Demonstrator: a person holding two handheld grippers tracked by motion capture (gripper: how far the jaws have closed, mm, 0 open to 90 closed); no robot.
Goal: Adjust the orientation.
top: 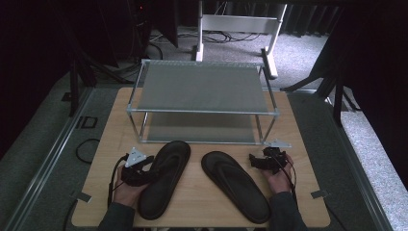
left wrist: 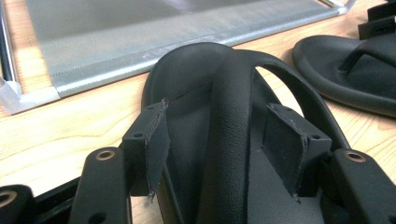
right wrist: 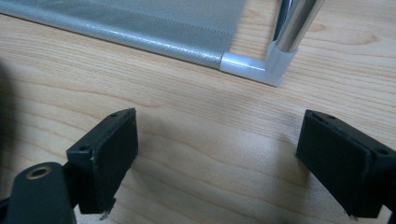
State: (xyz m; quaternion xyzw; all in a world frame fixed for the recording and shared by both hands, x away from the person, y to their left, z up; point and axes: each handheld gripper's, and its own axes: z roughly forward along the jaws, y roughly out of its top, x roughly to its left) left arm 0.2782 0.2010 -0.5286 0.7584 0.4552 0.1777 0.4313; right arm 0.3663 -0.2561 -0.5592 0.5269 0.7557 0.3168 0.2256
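The two-tier shoe rack (top: 202,89) stands at the far side of the table (top: 298,192), both shelves bare. In front of it lie two black flip-flops, apart from each other: the left flip-flop (top: 166,178) near my left hand and the right flip-flop (top: 235,185) near my right.

I judge I'm at the pick-up of the first sandal. My left tongs (left wrist: 224,149) straddle the left flip-flop's strap (left wrist: 229,116), jaws apart with a gap on both sides, so nothing is gripped yet. Next I need to close squarely on that strap, then lift and carry it to a shelf.

My right tongs (right wrist: 217,158) hang wide apart over bare wood by the rack's near right leg (right wrist: 294,23), holding nothing, just beside the right flip-flop.
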